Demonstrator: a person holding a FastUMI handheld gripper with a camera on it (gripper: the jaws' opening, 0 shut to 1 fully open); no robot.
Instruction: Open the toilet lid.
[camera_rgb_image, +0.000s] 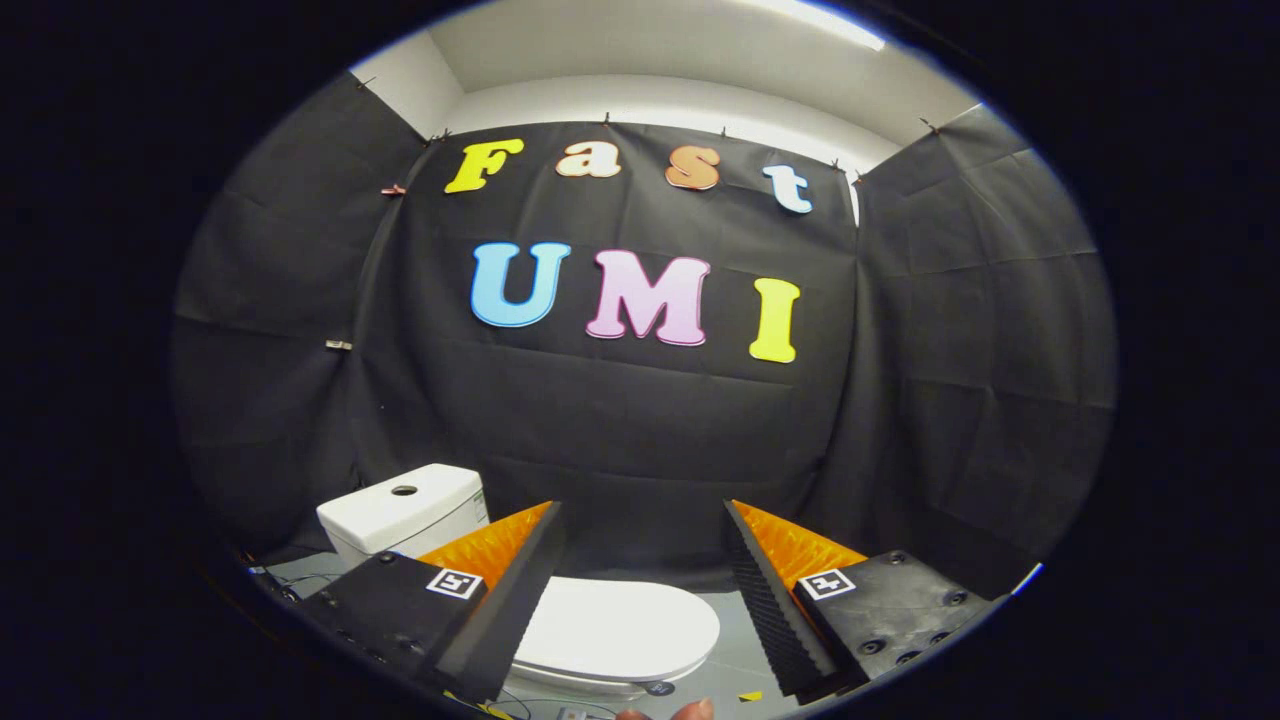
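One toilet (560, 600), one gripper (640, 590), lid down.

One white toilet stands on a grey floor (745, 640) with its lid (615, 630) lying flat and closed over the bowl; the lid sits below and between the two fingers, partly hidden behind the left one. One white tank (405, 510) with a single round button on top rises at the back of the toilet, beyond the left finger and against the black cloth wall (620, 440). The gripper's two fingers are spread wide apart and hold nothing, well above the lid and not touching it. Two fingertips of a person (670, 712) show at the near edge of the floor. Thin cables (520, 705) trail across the floor near the front of the bowl. Three black cloth panels close the booth, under a white ceiling (640, 50) with one light strip (820, 20).
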